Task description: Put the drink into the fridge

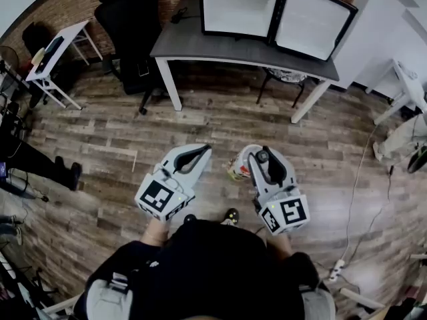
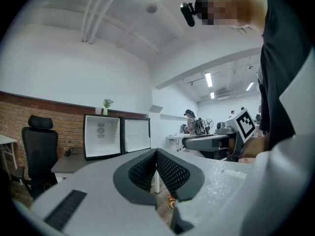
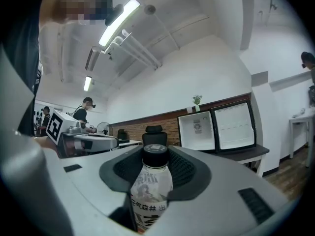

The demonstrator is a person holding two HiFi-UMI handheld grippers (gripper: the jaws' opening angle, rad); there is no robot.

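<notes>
The fingers (image 3: 191,173) of the right gripper (image 3: 156,165) are spread wide and pinch a drink bottle (image 3: 150,188) by its sides. The left gripper (image 2: 156,154) has its ribbed black pads pressed together with nothing between them.

In the head view both grippers are over a floor (image 1: 220,119) of worn wood planks, well short of the grey table (image 1: 193,42). The bottle (image 1: 238,168) is held there too, well apart from the table. On the table stands the fridge (image 1: 237,5), its door (image 1: 313,22) swung open to the table's right end. A black office chair (image 1: 130,19) stands at the table's left end, a white side table (image 1: 60,45) further left, and a red brick wall (image 2: 29,107) runs behind the table.

The fridge's top is cut off by the head view's upper edge. The bottle's lower half is sunk between the jaws in the right gripper view, and in the head view only a sliver of it shows beside the right gripper (image 1: 261,157). The left gripper (image 1: 195,156) is beside it, and the person's dark clothing covers the floor below both.

The bottle is pale and rounded with a black screw cap and a printed label. The gripper shells are smooth light grey plastic. The fridge is boxy, with a black frame and a white inside.
</notes>
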